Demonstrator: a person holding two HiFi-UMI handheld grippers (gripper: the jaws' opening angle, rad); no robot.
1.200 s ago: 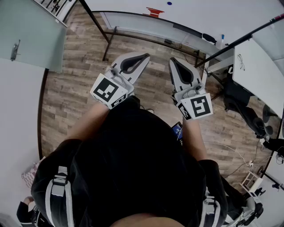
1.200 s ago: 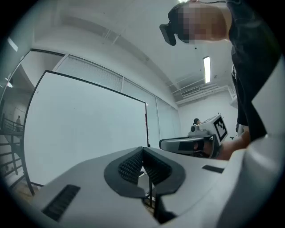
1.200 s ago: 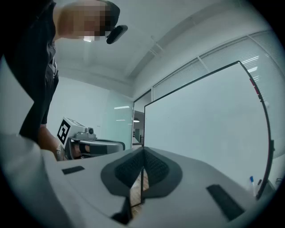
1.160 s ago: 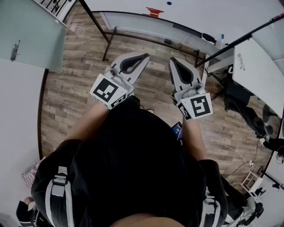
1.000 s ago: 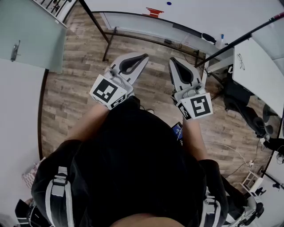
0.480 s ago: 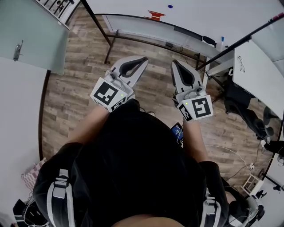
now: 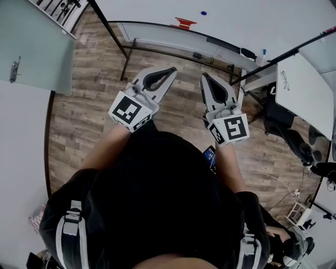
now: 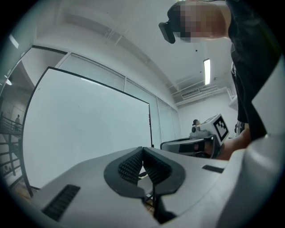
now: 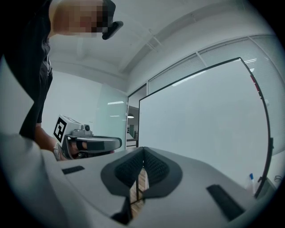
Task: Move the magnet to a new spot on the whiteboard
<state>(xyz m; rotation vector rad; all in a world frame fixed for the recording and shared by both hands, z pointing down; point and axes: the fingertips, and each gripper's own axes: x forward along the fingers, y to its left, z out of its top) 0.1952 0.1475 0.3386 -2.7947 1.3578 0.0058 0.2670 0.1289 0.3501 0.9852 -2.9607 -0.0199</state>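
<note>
The whiteboard [image 7: 247, 18] stands ahead of me, across the top of the head view. On it are a small blue round magnet [image 7: 203, 13] and a red mark [image 7: 184, 22]. My left gripper [image 7: 170, 70] and right gripper [image 7: 203, 78] are held side by side over the wood floor, both pointing level at the board and well short of it. In the left gripper view the left gripper [image 8: 142, 149] has its jaws shut with nothing between them, and the white board face [image 8: 89, 124] fills the background. The right gripper [image 9: 143, 149] is likewise shut and empty, facing the board [image 9: 200, 116].
The board's black frame leg [image 7: 107, 29] and its marker tray [image 7: 210, 42] lie between me and the board face. A white desk [image 7: 304, 89] and a black slanted pole [image 7: 294, 47] stand at the right. A glass door [image 7: 31, 47] is at the left. Cables lie on the floor at the lower right [image 7: 278, 181].
Both grippers have shifted a little toward the whiteboard, and more of the board face with the blue magnet shows at the top. Both stay shut.
</note>
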